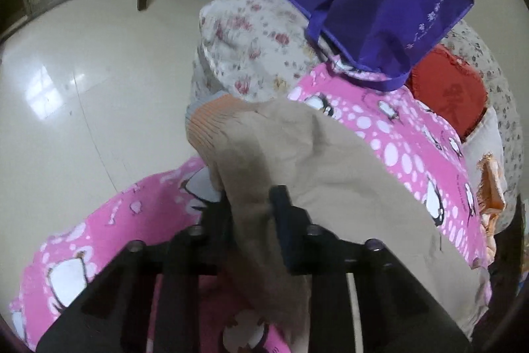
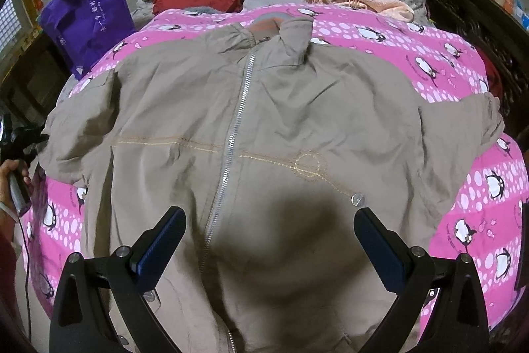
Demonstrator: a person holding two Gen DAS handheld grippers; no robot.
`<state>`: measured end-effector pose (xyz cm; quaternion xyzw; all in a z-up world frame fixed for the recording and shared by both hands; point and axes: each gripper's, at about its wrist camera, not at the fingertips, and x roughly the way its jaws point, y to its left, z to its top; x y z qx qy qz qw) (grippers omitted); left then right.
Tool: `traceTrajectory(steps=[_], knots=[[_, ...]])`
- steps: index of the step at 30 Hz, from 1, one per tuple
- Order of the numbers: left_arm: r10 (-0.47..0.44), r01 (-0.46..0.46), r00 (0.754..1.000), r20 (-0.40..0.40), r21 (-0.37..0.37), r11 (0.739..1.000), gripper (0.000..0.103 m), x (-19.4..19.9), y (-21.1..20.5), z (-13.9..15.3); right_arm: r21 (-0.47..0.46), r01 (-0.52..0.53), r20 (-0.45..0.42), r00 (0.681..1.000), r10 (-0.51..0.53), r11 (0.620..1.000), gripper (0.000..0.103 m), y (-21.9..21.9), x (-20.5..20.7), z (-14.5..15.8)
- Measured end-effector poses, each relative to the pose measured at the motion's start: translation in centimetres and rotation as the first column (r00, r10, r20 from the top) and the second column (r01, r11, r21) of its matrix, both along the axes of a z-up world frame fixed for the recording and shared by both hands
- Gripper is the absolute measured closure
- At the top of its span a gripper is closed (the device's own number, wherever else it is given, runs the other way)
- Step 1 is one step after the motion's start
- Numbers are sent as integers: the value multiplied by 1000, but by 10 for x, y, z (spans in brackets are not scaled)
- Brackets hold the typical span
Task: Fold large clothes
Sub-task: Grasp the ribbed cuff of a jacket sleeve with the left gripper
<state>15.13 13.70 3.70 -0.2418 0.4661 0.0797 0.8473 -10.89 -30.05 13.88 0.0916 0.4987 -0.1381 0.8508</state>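
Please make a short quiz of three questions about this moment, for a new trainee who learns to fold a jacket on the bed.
1. True or false: the left gripper is shut on a fold of the jacket.
2. Multiple choice: the right gripper is (A) open above the jacket, (B) shut on the zipper, (C) holding the purple bag.
3. Fill in: the jacket lies on a pink ____ with penguins.

Key
1. True: cloth is pinched between the two fingers.
2. A: the fingers stand wide apart, with nothing between them.
3. blanket.
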Motion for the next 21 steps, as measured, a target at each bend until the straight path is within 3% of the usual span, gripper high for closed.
traceTrajectory(steps=[3,6,9,12,13,15,19,21], knots=[[-31,26,995,93,48,999,101,-13,-11,36,10,15,38,999,-16,1000,1,-4,-3,5],[-120,108,970,211,65,992,101,-35,-38,84,34,43,77,996,-45,999,1,-13,-8,12],[-270,246,911,312,114,963,101,-63,-87,133,53,69,94,993,-73,996,1,-24,-12,16],[-436,409,819,372,153,900,101,-95,-151,168,64,83,106,990,-89,995,1,-32,-17,19],[-495,469,783,377,166,867,101,-107,-179,176,66,88,111,989,-95,994,1,-34,-19,20],[-570,552,734,369,165,817,101,-120,-218,180,58,106,119,987,-112,993,1,-40,-26,21],[-691,684,649,320,153,713,101,-150,-304,160,60,124,121,984,-130,990,1,-50,-38,24],[-727,724,624,287,137,676,101,-157,-330,142,48,130,122,983,-135,990,1,-54,-43,26]])
